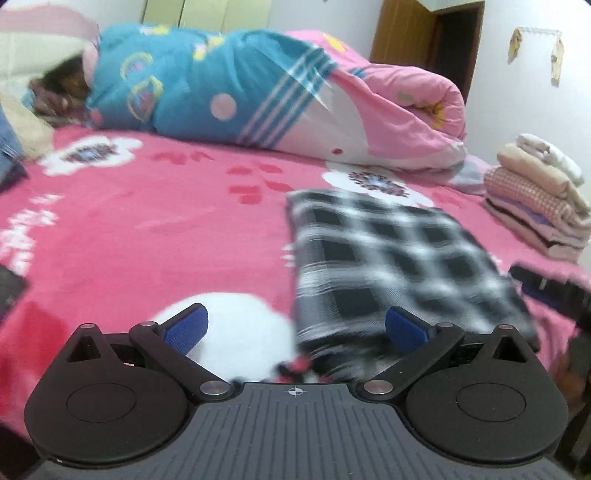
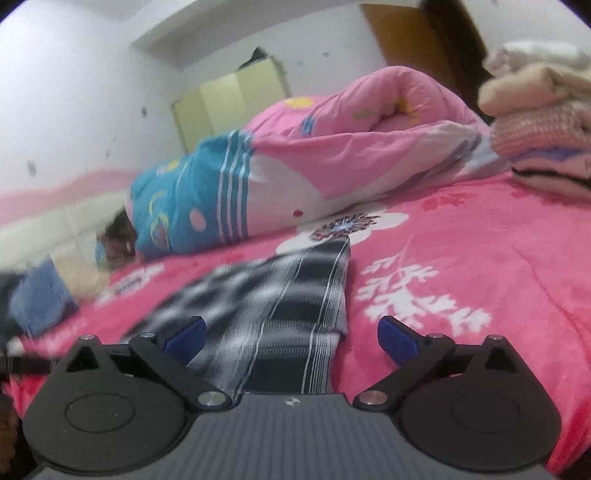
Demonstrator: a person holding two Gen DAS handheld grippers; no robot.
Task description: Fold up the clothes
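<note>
Folded plaid garment (image 2: 295,302) lies lengthwise away from right gripper (image 2: 291,338).

Two claws are showing, one per wrist view: the left claw (image 1: 295,325) and the right claw (image 2: 291,334), each carrying two blue pads (image 1: 186,325), making four pads in all, and each standing with its jaws spread and nothing between them. One black-and-white checked garment (image 1: 388,258) is lying folded on the one bed (image 1: 147,229). One rolled quilt (image 1: 258,92), blue at one end and pink at the other, is lying along the far side. One stack of folded clothes (image 1: 539,199) is sitting at the bed's right edge; about five layers are showing, though blur is preventing a firm count. One wooden door (image 1: 402,33) is standing behind.
</note>
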